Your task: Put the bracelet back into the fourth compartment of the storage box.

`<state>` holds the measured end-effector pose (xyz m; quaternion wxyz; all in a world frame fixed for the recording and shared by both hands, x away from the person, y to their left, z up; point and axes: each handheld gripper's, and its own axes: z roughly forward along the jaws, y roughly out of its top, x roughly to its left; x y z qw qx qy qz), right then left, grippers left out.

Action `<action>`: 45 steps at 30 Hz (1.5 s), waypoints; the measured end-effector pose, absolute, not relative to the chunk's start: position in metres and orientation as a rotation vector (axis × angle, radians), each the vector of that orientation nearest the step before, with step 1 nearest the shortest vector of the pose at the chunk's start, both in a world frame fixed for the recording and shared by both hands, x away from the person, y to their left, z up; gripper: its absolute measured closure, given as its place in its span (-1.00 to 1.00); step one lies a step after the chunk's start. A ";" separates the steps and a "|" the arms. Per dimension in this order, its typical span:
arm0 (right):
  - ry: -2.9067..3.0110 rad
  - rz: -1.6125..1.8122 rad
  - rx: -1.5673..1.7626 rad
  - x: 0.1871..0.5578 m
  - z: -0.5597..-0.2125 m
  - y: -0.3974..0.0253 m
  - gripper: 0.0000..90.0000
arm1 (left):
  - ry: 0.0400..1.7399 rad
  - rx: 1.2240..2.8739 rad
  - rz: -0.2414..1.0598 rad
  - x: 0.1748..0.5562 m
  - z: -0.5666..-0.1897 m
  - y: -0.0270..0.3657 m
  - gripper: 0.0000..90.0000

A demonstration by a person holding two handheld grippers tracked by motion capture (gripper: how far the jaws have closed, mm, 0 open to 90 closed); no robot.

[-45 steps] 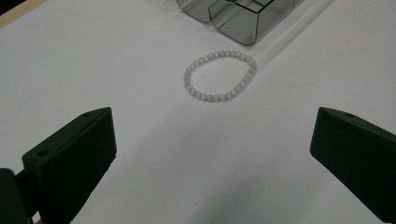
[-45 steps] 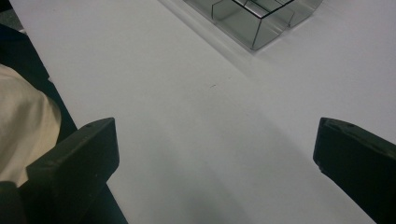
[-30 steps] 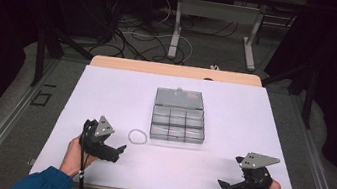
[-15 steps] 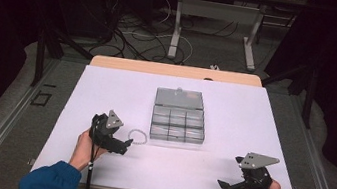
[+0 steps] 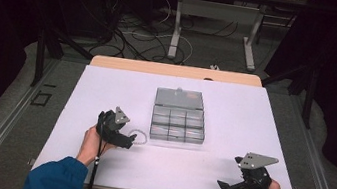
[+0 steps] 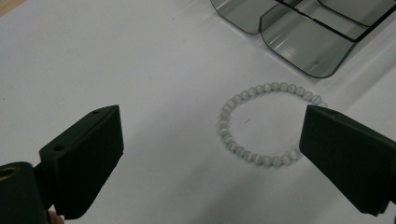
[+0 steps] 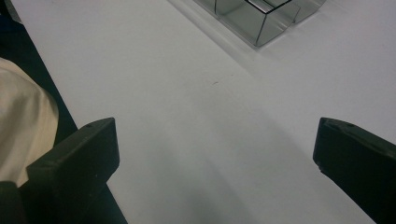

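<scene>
Bead bracelet (image 6: 268, 125) lies between the spread jaws, nearer one.

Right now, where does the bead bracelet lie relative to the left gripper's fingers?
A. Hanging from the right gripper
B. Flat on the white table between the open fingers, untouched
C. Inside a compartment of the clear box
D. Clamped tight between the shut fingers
B: in the left gripper view the bead bracelet lies flat on the white table, ahead of the left gripper, whose fingers stand wide apart.
</scene>
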<state>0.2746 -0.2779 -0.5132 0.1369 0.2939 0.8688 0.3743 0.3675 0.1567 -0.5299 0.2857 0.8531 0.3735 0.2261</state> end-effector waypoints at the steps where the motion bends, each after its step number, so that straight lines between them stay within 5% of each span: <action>1: 2.513 1.082 0.852 0.275 -0.513 -0.278 -1.00 | 0.998 2.272 0.610 0.369 -0.531 0.156 -0.81; 9: 2.513 1.085 0.854 0.275 -0.513 -0.278 -1.00 | 1.051 2.296 0.582 0.378 -0.539 0.151 -0.49; 14: 2.524 1.079 0.855 0.275 -0.513 -0.278 -1.00 | 1.083 2.268 0.556 0.381 -0.540 0.151 -0.05; 22: 2.522 1.085 0.854 0.275 -0.514 -0.277 -1.00 | 1.109 2.271 0.488 0.388 -0.546 0.147 0.30; 45: 2.525 1.077 0.825 0.275 -0.514 -0.276 -0.99 | 1.112 2.279 0.413 0.388 -0.550 0.145 0.87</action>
